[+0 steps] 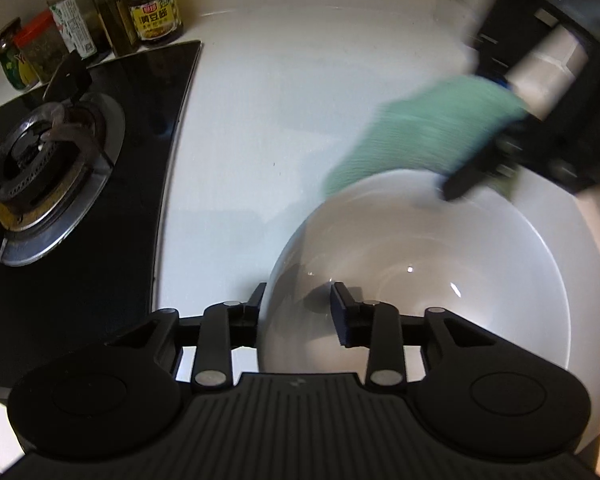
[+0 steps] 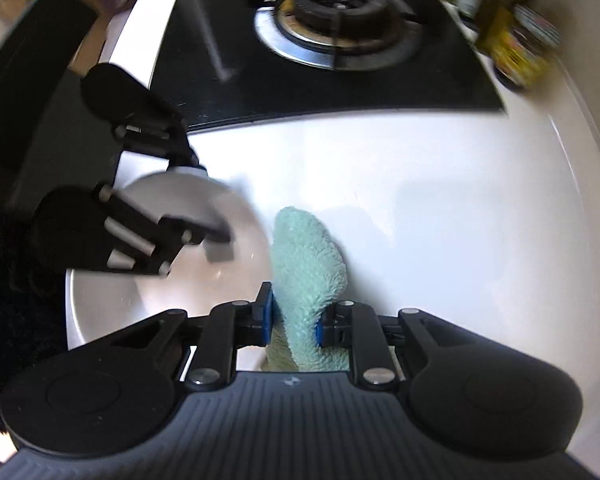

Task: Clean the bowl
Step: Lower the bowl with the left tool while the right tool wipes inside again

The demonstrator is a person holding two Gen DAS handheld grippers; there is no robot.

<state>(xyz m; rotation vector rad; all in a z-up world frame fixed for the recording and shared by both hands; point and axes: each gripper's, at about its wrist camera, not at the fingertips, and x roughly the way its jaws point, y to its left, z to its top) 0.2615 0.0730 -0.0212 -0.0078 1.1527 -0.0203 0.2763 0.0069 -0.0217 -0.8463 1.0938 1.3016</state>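
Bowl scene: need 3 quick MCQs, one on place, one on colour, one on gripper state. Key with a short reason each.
1. Where does the gas burner lie relative to the bowl in the left wrist view?
A. to its left
B. to its right
C. inside it

2. What colour is the cloth?
A. red
B. light green
C. black

3. What is the right gripper doing?
A. open, empty
B. shut on the bowl
C. shut on the cloth

Key: 1 A, the burner sits on the black hob at the left edge. 2 B, the terry pile is pale green. 3 C, the cloth is pinched between both fingers, while the left gripper straddles the bowl's rim.
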